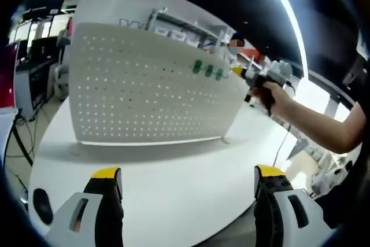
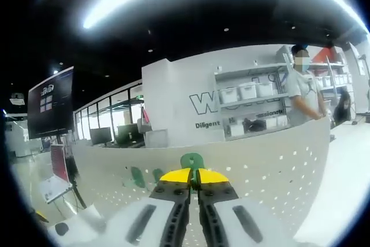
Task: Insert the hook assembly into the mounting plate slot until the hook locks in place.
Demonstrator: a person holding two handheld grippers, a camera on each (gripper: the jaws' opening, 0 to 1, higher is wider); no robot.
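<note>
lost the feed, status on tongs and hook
Left tongs open over the table. Right tongs shut on green hook at the pegboard. Nothing in the way.

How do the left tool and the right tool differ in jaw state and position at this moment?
The left tool has its jaws spread wide apart; the right tool has its jaws closed on a green hook. The left tool hangs low above the white table, back from the pegboard; the right tool is up at the pegboard's top edge. Both have yellow-tipped black jaws.
</note>
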